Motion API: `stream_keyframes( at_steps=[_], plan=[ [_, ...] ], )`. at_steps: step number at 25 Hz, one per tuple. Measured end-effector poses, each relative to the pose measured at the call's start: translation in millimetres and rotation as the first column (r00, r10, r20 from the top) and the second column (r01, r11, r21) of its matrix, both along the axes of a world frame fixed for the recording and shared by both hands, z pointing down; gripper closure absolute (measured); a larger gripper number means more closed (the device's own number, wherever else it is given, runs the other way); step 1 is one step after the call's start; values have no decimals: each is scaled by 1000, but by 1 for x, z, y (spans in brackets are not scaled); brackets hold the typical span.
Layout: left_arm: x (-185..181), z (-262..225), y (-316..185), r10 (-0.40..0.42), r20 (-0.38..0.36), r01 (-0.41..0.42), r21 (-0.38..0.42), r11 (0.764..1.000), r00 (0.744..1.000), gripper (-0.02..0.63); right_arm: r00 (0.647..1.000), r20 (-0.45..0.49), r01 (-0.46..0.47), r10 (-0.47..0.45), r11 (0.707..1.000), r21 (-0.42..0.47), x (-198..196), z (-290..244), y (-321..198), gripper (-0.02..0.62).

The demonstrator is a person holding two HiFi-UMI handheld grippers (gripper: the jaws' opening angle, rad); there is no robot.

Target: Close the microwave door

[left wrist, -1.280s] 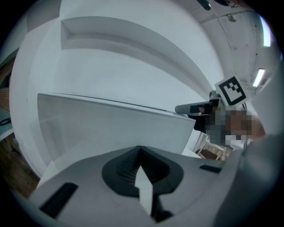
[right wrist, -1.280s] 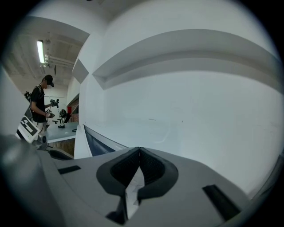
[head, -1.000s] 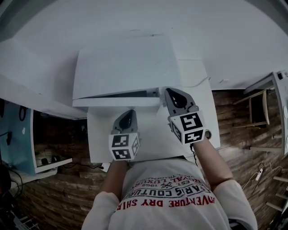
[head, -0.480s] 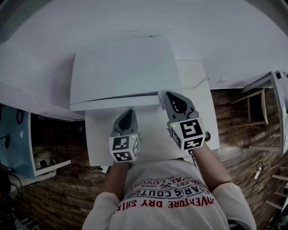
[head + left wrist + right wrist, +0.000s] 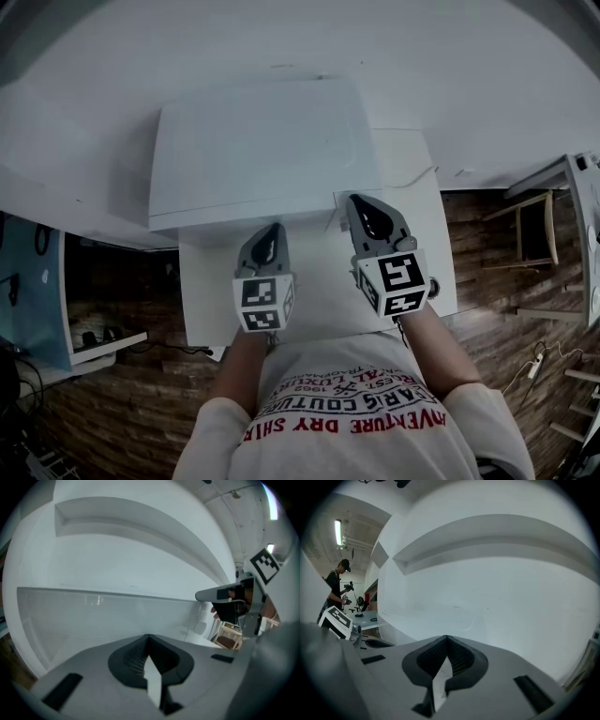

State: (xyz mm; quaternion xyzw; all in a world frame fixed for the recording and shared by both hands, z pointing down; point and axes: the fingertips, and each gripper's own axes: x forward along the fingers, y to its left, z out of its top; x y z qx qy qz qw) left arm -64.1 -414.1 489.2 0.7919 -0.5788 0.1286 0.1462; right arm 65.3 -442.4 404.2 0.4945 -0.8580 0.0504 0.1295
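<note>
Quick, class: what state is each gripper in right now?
Left gripper: closed, holding nothing.
Right gripper: closed, holding nothing.

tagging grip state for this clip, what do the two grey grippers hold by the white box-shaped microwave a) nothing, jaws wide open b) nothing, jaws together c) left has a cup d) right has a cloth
B: the grey left gripper and grey right gripper each show jaw tips meeting with nothing between, just the white microwave ahead.
</note>
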Motion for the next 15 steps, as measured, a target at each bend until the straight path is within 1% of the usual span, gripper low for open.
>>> stream_keyframes(
  at_steps=[3,6,8,10,11,13,15],
  plan=[
    [0,1,0,7,-20,-7,-1,1000,1000,611,1000,-3,-2,2,1000,-1,0,1,0,584],
    [0,2,-1,-2,-20,2,9,1000,1000,611,1000,-3,-9,9,1000,2,1,1,-2,583],
    [1,0,0,2,-48,-2,7,1000,999,611,1000,-7,-12,12,1000,7,0,2,-2,583],
    [6,-8,6,35,-90,-34,17,999,995,611,1000,-29,-13,13,1000,11,-1,2,-1,584],
    [10,-13,11,56,-100,-54,29,998,993,611,999,-43,-13,13,1000,10,0,2,0,583],
    [16,-26,20,98,-94,-93,62,994,991,611,998,-53,-20,20,1000,4,1,1,3,583],
    [20,-41,29,134,-73,-126,103,987,988,611,999,-29,-42,42,999,4,2,-1,10,583]
  ],
)
